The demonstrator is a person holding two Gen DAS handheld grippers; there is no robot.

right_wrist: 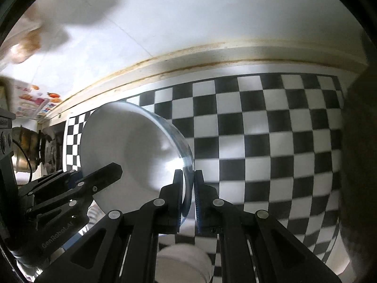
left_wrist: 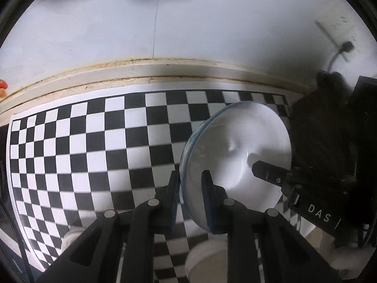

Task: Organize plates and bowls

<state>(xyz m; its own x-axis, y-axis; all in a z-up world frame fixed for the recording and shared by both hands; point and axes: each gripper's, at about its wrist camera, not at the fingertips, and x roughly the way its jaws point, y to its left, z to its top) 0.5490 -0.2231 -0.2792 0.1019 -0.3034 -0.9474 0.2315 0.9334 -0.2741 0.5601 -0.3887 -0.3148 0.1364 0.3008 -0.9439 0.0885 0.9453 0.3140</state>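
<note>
Left wrist view: we count one plate (left_wrist: 238, 151), white with a bluish rim, held tilted on edge above the checkerboard mat (left_wrist: 94, 146). Our left gripper (left_wrist: 192, 193) is clamped on the plate's lower left rim, one finger on the outer face and one on the inner face. Our right gripper (left_wrist: 271, 175) enters from the right, and one of its fingers (left_wrist: 261, 171) lies across the plate's inner face; from this view we cannot tell how its jaws stand. Below the fingers we count two blurred white bowls, one (left_wrist: 205, 259) under the plate and one (left_wrist: 73, 240) at lower left. The mat's far edge runs just beside a stained ledge (left_wrist: 150, 70) below the white wall (left_wrist: 188, 18). The left half of the mat lies bare.

Right wrist view: we count the same single plate (right_wrist: 132, 151), tilted, its rim seated between the two fingers of our right gripper (right_wrist: 188, 188), which is clenched on it. Our left gripper (right_wrist: 99, 176) comes in from the left, gripping the opposite rim. One white bowl (right_wrist: 183, 264) sits below our fingers, blurred. The checkerboard mat (right_wrist: 271, 141) extends bare to the right, up to the ledge (right_wrist: 212, 56). A dark rounded object (right_wrist: 360, 165) closes the right edge; we cannot identify it.
</note>
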